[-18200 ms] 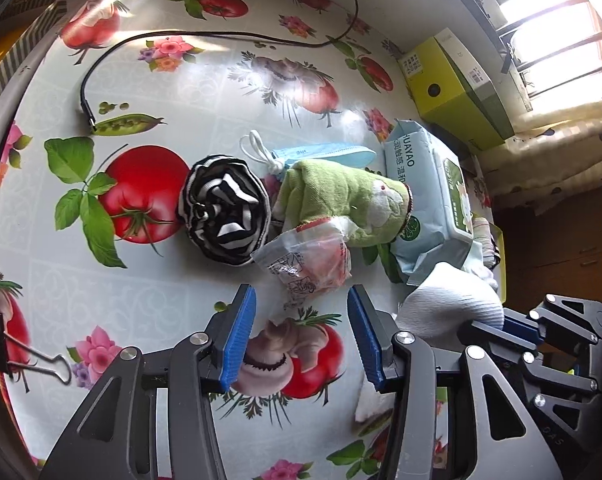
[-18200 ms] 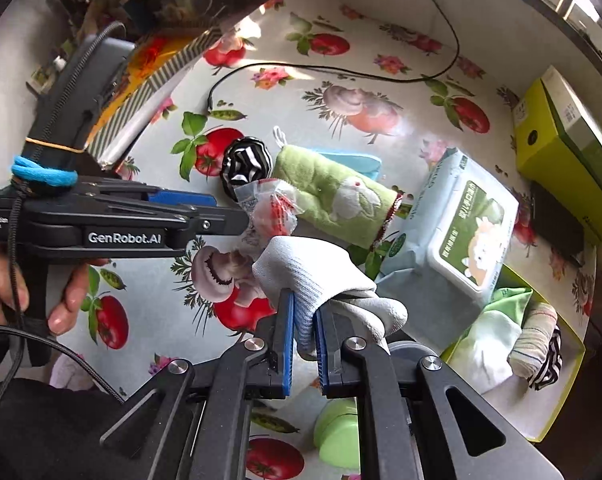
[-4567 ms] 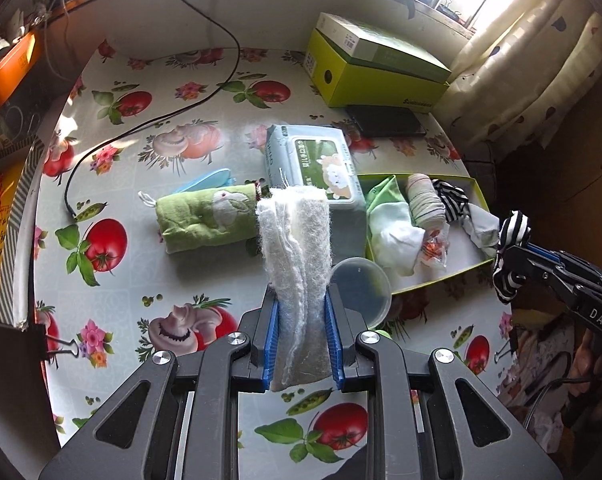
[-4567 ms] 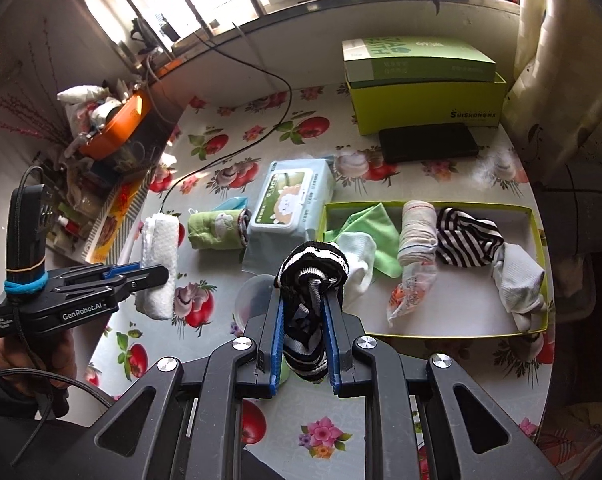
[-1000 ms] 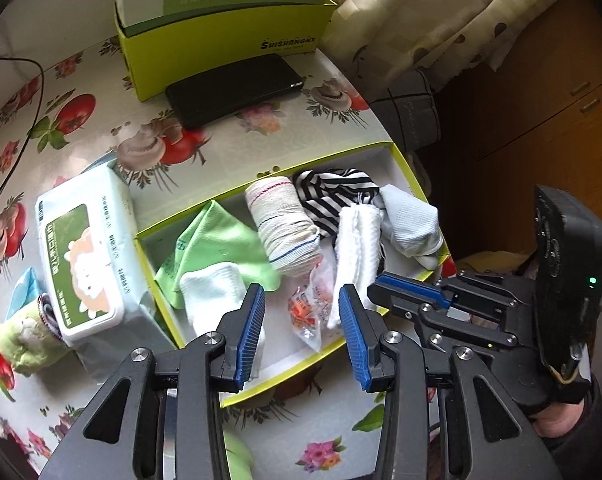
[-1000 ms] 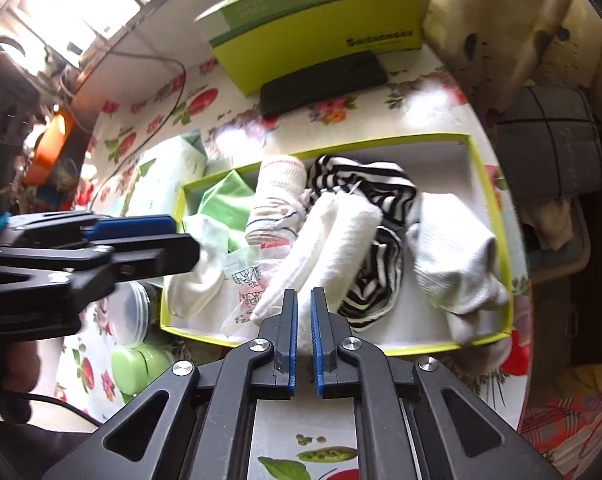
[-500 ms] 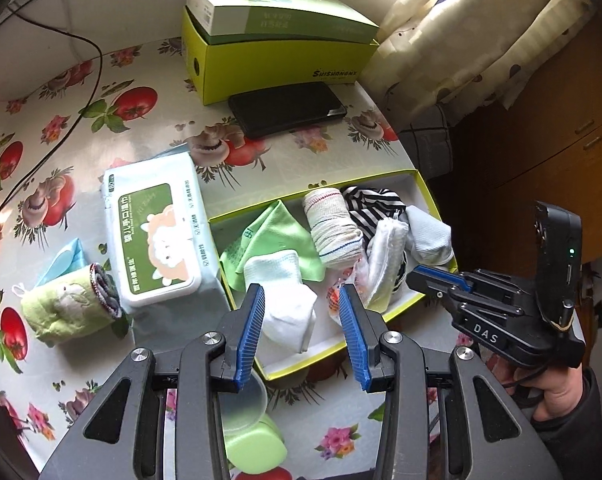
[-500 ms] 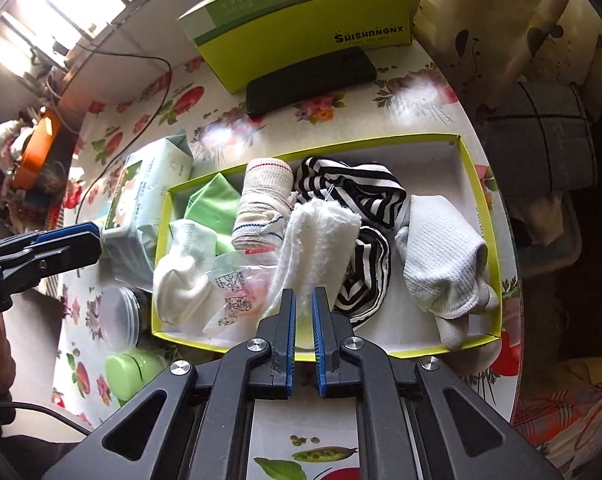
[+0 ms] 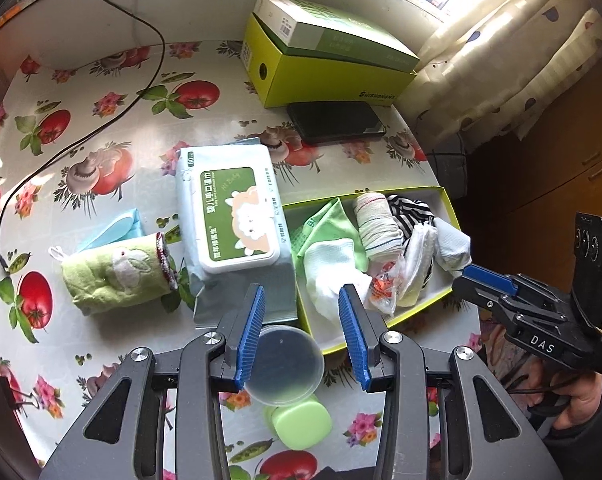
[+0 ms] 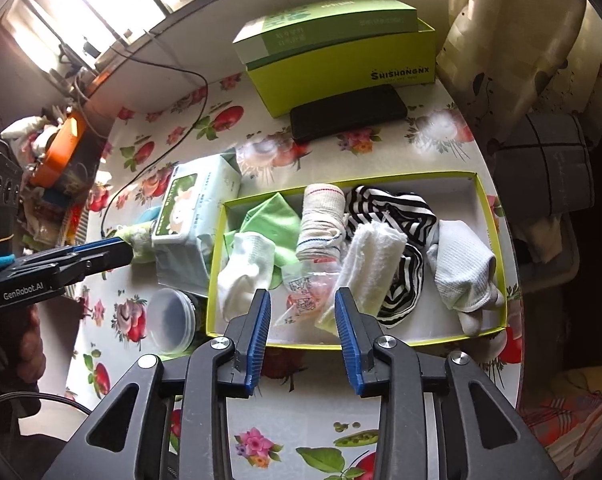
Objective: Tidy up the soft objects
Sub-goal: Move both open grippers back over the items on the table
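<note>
The yellow-green tray holds a folded white towel, a striped sock, a white sock, a beige roll, a green cloth and a small plastic bag. My right gripper hovers over the tray's near rim, jaws opening, nothing between them. A green rabbit towel roll lies on the table left of the wipes, with a light blue item behind it. My left gripper is open and empty above a clear round tub.
A wet-wipes pack sits against the tray's left side. A green bottle lies near the front. At the back are a black phone, a green box and a black cable. The table's edge runs just right of the tray.
The right jaws have gone from shut to apart and the gripper has risen from the tray. The left gripper has pulled back leftward, bringing the green roll into view.
</note>
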A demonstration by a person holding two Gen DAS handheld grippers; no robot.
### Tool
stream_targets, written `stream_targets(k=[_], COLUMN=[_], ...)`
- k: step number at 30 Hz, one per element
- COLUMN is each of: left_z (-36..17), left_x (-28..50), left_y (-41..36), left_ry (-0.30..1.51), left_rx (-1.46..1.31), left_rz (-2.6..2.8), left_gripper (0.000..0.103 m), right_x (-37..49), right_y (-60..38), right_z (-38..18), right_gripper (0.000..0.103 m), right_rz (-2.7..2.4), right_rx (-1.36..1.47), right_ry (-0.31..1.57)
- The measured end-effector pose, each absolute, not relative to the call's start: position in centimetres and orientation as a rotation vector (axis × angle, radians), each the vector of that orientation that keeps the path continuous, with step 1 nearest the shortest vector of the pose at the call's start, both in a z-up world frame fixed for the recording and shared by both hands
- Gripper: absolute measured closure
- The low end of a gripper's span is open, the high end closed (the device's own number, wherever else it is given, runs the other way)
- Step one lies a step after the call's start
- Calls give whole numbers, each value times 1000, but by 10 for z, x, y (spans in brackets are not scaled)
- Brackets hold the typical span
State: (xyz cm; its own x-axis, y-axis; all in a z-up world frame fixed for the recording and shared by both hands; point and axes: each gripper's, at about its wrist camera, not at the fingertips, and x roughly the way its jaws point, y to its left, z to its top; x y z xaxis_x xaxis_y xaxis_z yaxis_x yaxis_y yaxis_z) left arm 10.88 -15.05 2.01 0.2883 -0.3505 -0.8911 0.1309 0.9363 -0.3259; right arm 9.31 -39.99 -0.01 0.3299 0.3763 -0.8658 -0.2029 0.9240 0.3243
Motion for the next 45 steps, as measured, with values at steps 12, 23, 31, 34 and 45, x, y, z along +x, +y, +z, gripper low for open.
stream_targets(k=[12,23,31,34,45], left_z=[11,12,5,1,-12], left_x=[79,61,48,44,41], left_y=[-101,-58,-30,-16,29], left_ry=[1228,1206,1208,1209,1211], left_rx=[-244,-274,-316,-338,-418], left_rz=[-239,-187,-164,-139,-52], left_gripper=[63,63,63,63,63], right_x=[86,76,72,73,87], right_y=[-338,-292,-258,-244,-177], right_z=[9,20,25,24,16], right_gripper=[69,69,69,67,57], right_rz=[490,546,590,609,725], right_rx=[94,32,-26,-54,-225], right_ry=[1172,1175,1185,1188,1173])
